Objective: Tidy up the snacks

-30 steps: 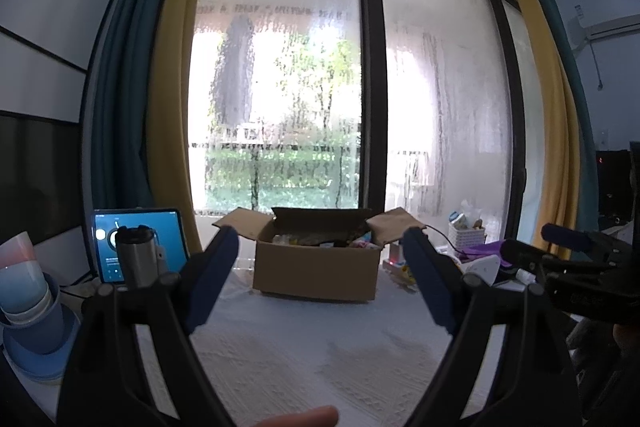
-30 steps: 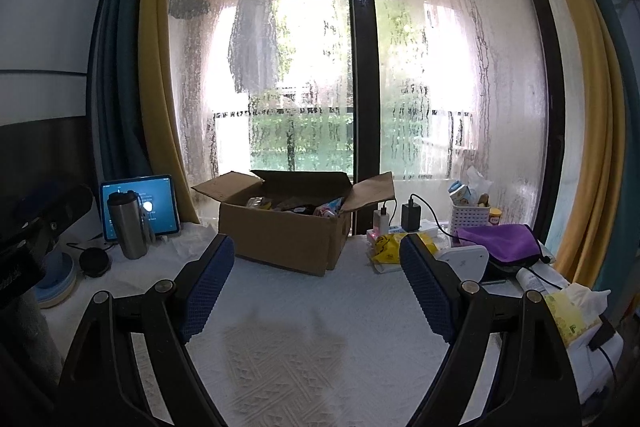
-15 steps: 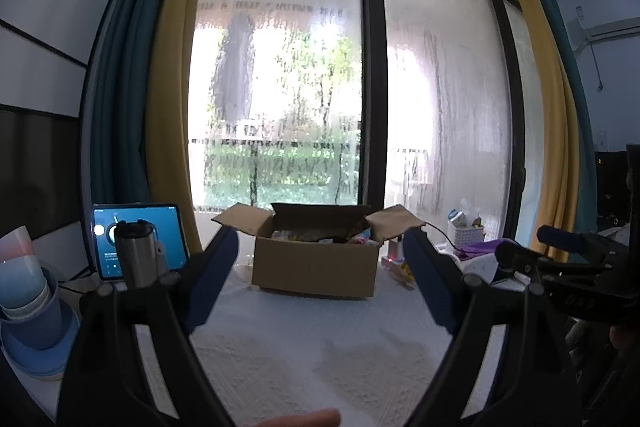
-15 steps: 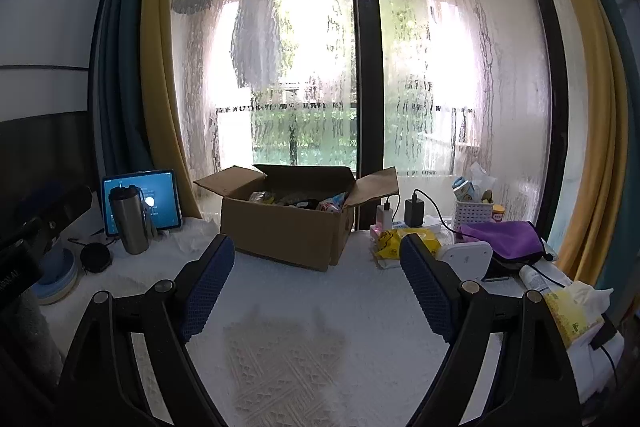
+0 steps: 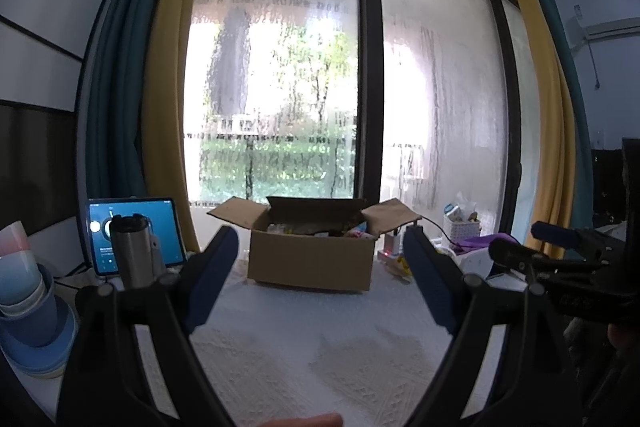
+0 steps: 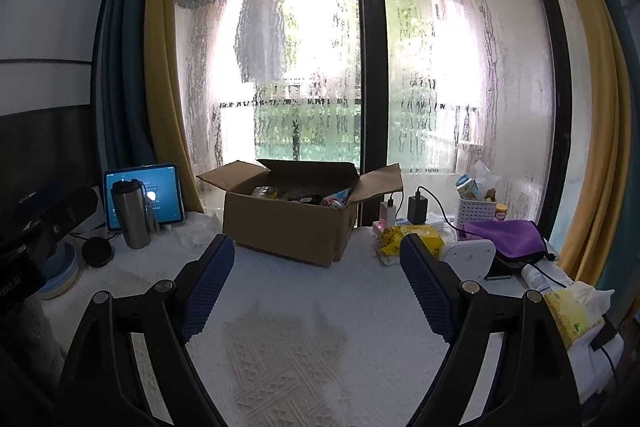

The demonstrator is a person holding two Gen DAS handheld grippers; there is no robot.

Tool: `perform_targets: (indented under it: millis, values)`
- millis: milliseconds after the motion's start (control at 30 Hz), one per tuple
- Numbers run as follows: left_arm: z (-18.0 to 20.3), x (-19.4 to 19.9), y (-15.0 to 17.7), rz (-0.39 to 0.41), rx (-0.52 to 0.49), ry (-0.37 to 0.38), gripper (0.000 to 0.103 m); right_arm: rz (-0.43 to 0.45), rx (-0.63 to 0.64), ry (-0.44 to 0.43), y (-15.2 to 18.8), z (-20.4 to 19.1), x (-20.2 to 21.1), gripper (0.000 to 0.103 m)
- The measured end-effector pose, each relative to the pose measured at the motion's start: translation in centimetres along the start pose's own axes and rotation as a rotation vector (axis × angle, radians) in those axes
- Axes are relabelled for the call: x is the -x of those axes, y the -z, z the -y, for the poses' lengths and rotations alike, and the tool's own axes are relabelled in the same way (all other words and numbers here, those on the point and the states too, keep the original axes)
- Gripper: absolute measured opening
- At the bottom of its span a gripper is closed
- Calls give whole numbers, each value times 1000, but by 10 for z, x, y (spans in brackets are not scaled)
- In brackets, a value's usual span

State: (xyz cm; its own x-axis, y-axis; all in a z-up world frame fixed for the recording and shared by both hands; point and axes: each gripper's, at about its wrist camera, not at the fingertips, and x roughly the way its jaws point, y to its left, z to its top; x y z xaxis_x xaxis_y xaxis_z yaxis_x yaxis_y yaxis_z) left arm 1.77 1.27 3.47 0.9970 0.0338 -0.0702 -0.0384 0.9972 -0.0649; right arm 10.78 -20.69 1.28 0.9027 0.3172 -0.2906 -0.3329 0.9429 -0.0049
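An open cardboard box stands at the back of the white-clothed table, flaps spread, with several snack packets showing inside. My left gripper hovers open well short of the box, with nothing between its blue pads. My right gripper is also open and empty, angled slightly down at the cloth in front of the box. The right gripper's black body shows at the right edge of the left wrist view. A yellow packet lies right of the box.
A steel tumbler and a lit tablet stand at the back left, with stacked blue bowls. Chargers, a white basket, a purple pouch and tissues crowd the right. A large window is behind.
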Motion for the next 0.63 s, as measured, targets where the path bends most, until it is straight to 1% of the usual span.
perform_targets:
  millis: [467, 567, 633]
  values:
    - [0, -3, 0, -11, 5, -1, 85, -12, 1, -5, 1, 3, -3, 87]
    - [0, -7, 0, -21, 8, 2, 85, -17, 0, -3, 0, 3, -6, 87]
    - [-2, -15, 2, -49, 23, 12, 85, -25, -4, -1, 1, 5, -9, 87]
